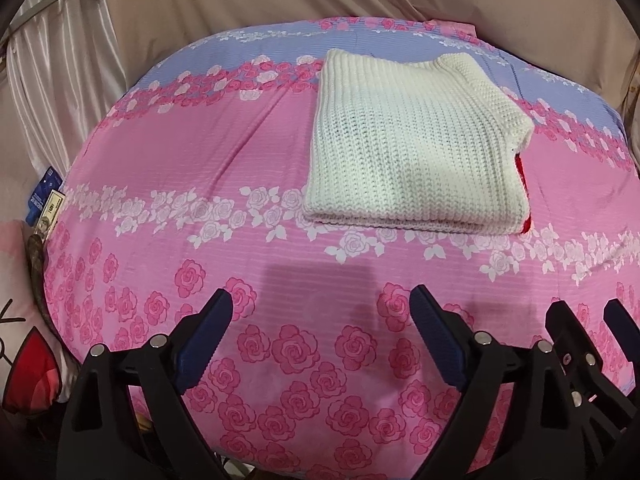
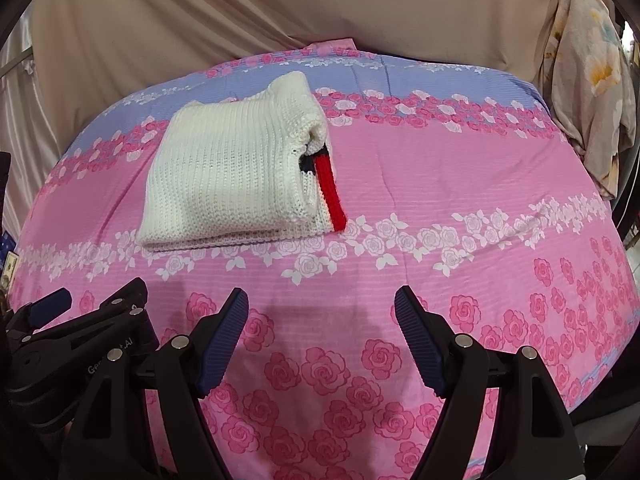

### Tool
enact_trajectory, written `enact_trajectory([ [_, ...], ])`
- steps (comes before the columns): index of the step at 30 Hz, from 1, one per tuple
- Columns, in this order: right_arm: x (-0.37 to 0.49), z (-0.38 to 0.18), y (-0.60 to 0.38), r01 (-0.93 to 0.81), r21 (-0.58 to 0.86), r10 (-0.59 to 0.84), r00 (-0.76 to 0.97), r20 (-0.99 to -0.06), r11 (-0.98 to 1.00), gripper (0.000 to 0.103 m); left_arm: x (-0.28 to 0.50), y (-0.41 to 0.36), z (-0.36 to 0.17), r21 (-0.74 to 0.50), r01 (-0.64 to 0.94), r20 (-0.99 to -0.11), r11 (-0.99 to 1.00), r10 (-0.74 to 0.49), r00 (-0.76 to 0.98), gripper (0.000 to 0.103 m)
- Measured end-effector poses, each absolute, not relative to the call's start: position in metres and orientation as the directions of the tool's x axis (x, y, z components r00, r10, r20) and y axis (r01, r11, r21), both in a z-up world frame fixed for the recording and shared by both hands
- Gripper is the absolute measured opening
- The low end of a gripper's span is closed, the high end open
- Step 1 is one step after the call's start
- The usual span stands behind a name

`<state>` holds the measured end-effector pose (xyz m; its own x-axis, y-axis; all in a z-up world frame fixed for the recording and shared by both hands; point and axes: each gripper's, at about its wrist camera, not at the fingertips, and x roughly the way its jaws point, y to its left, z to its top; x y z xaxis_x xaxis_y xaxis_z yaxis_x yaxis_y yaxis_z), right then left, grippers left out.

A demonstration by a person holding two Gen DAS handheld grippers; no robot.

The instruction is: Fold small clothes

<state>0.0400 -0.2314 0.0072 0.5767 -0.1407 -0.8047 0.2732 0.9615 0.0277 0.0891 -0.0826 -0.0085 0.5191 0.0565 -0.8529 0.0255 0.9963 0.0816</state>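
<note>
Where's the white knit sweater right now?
The white knit sweater lies folded on the rose-print bedsheet, right of centre in the left wrist view and left of centre in the right, well beyond both open tongs, untouched.

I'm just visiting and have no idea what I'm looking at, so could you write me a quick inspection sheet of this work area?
Surface: bed sheet, pink and lilac with a rose print, lying smooth.
Job's things: white knit sweater, folded into a neat stack on the sheet; red trim shows at its right edge.
Clutter: blue packet and paper note at the left edge.
Grippers: left tongs open, holding nothing; right tongs open, holding nothing; both short of the sweater.
Cables: nothing seen.
Surroundings: beige drape behind, floral cloth hanging at right.
</note>
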Motion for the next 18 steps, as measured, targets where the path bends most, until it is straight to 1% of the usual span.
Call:
enact_trajectory([
  [15, 0.0397, 0.0047, -0.2304, 0.278, 0.021, -0.147, 0.570, -0.808, 0.960, 0.074, 0.0908, -0.0841, -0.0136, 0.074, 0.034, -0.860, 0.997, 0.046, 0.508, 0.087],
  [18, 0.0401, 0.0045, -0.2299, 0.276, 0.020, -0.147, 0.569, -0.809, 0.961, 0.074, 0.0912, -0.0839, -0.0145, 0.068, 0.034, -0.863, 0.997, 0.042, 0.504, 0.085],
])
